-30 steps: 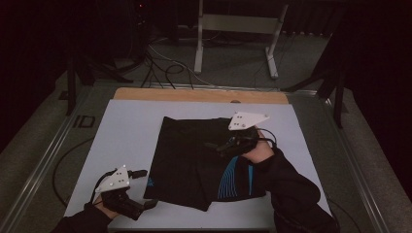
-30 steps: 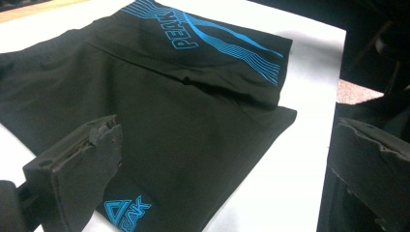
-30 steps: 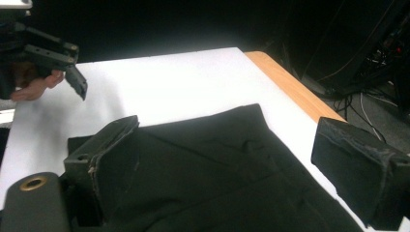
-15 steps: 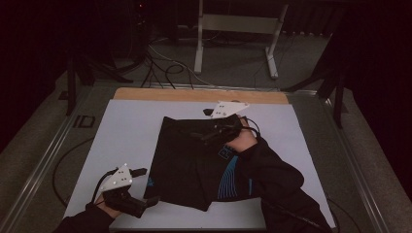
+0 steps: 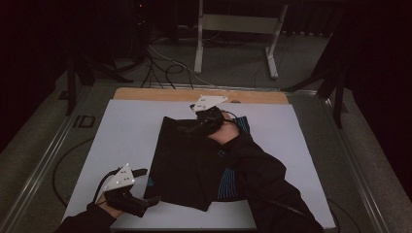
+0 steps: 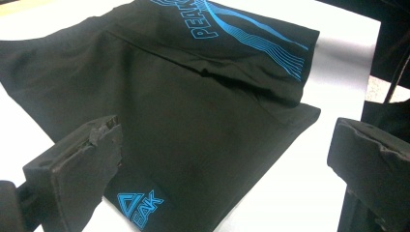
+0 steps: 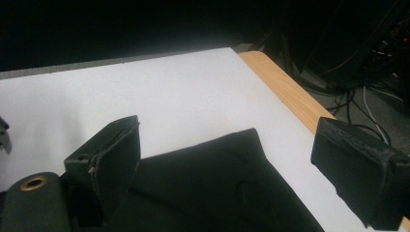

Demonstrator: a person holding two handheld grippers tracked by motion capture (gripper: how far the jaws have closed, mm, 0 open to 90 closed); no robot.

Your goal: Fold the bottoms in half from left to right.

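A black garment [image 5: 189, 165] with blue striped print and a blue "PEAK" logo lies folded flat on the white table [image 5: 126, 126]. My left gripper [image 5: 148, 185] hovers at the garment's near-left corner, open, with the logo corner of the garment [image 6: 193, 106] spread between its wide jaws [image 6: 227, 140]. My right gripper [image 5: 187, 130] is over the garment's far edge, jaws pointing left. It is open [image 7: 227, 140], and the far corner of the garment [image 7: 222, 193] lies below and between the jaws. A dark sleeve covers part of the garment's right side.
A wooden strip [image 5: 145, 93] borders the table's far edge, also seen as a wooden strip [image 7: 280, 82] in the right gripper view. Beyond it stand a metal frame [image 5: 238, 24] and floor cables [image 5: 165, 68]. Bare white surface lies left and right of the garment.
My right gripper has moved from the garment's right side toward the far edge and leftward. The left gripper has stayed by the near-left corner.
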